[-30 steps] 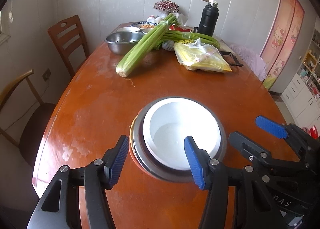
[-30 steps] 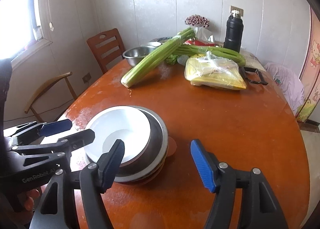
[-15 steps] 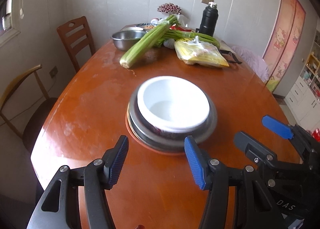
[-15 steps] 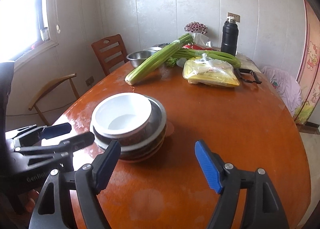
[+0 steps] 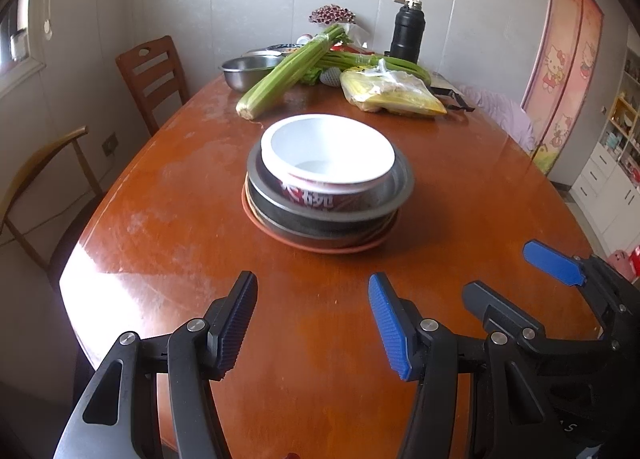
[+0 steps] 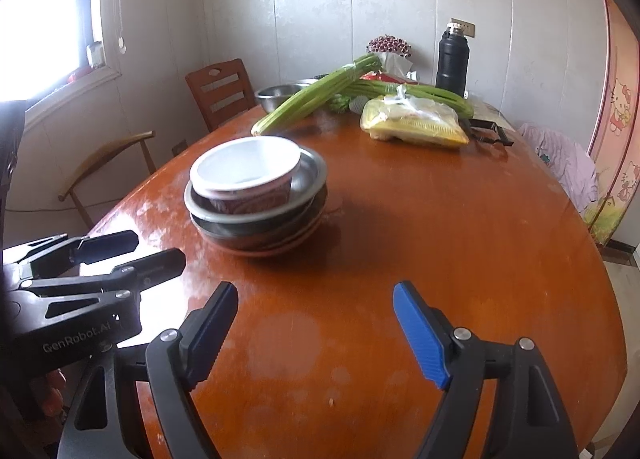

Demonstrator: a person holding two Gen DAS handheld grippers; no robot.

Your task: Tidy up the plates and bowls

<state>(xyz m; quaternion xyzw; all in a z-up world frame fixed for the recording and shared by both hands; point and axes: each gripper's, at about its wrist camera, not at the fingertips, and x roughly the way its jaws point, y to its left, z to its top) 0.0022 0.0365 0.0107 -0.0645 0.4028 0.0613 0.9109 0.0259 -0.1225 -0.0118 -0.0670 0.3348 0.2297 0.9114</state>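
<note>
A white paper bowl (image 5: 326, 155) (image 6: 246, 171) sits on top of a stack: a steel bowl (image 5: 396, 189) (image 6: 308, 179) beneath it, darker dishes lower down and an orange plate (image 5: 332, 247) at the bottom. The stack stands mid-table. My left gripper (image 5: 314, 325) hangs open over bare wood in front of the stack, nothing between its fingers; it also shows at the left of the right wrist view (image 6: 128, 251). My right gripper (image 6: 314, 333) is near the front edge, its jaws opening and empty; the left wrist view shows it at the right (image 5: 516, 279).
At the far end of the wooden table (image 5: 180, 219) lie celery bunches (image 5: 288, 75), a steel bowl (image 5: 248, 71), a yellow food bag (image 5: 392, 95), a black flask (image 5: 408, 31) and flowers. Two wooden chairs (image 5: 152, 75) stand on the left by the wall.
Both grippers have pulled back from the stack toward the table's near edge, so the bowls now lie farther ahead. The right gripper's jaws have spread wider. The stack stayed put.
</note>
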